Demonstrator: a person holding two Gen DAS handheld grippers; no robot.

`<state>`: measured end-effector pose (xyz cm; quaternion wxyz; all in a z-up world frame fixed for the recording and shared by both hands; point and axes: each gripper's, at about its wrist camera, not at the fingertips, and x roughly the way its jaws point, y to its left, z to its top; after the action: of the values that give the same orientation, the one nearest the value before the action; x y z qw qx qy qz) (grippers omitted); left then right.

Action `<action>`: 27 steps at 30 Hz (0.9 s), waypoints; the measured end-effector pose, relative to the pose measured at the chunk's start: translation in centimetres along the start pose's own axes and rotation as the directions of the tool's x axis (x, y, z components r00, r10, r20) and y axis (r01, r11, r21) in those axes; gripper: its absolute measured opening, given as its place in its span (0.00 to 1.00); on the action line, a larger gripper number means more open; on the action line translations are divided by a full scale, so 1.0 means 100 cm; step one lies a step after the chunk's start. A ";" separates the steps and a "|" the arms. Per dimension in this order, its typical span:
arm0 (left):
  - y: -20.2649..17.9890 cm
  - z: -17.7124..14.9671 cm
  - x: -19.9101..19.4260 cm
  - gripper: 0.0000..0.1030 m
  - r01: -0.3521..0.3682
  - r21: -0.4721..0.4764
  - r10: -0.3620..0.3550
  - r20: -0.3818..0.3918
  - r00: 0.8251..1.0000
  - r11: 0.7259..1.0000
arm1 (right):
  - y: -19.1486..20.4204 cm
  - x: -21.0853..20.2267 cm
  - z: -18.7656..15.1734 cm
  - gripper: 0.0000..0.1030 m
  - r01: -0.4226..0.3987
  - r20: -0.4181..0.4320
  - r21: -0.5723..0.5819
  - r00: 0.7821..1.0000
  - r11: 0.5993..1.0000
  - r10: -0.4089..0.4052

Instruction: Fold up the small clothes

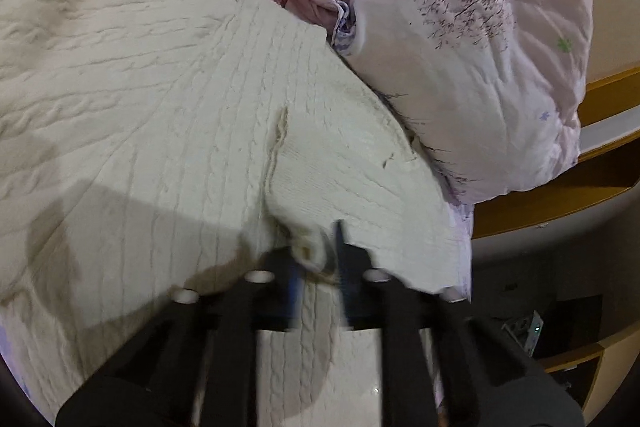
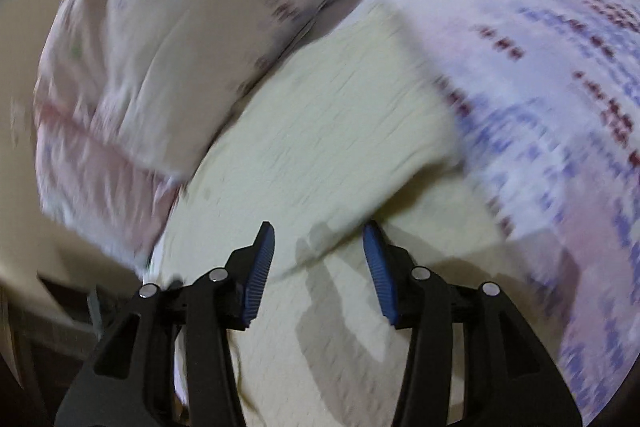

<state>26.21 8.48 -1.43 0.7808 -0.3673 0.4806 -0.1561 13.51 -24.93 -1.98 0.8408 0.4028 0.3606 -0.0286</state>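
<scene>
Left gripper (image 1: pixel 320 255) was clamped on a bunched bit of the cream sweater (image 1: pixel 160 99), though it's blurry; right gripper (image 2: pixel 320 267) hung wide open above the knit.

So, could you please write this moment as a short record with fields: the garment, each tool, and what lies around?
garment: cream cable-knit sweater, spread on the bed, partly folded
left tool: shut on a bunched edge of the sweater
right tool: open, over the sweater, holding nothing
bedding: pink floral pillow beside the sweater; printed sheet under it
image quality: right wrist view blurred, fine detail unclear
</scene>
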 end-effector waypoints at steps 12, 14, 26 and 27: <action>-0.002 0.006 -0.032 0.05 -0.147 0.118 0.132 0.131 0.983 0.982 | 0.032 0.002 -0.011 0.06 0.104 0.086 -0.226 0.993 0.969 -0.086; 0.003 0.004 -0.028 0.05 -0.166 0.115 0.154 0.109 0.982 0.979 | 0.028 0.013 -0.013 0.06 0.145 0.061 -0.219 0.989 0.965 -0.135; 0.001 -0.005 -0.044 0.35 -0.206 0.141 0.191 0.117 0.975 0.968 | 0.071 -0.010 -0.030 0.33 0.181 0.106 -0.372 0.983 0.910 -0.153; 0.003 -0.009 -0.053 0.41 -0.195 0.141 0.178 0.129 0.976 0.971 | 0.079 -0.001 -0.032 0.33 0.169 0.078 -0.401 0.986 0.900 -0.150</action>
<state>22.85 11.45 1.50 0.8444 -0.2679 0.4538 -0.0968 14.23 -17.38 1.96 0.9088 0.1877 0.3714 -0.0306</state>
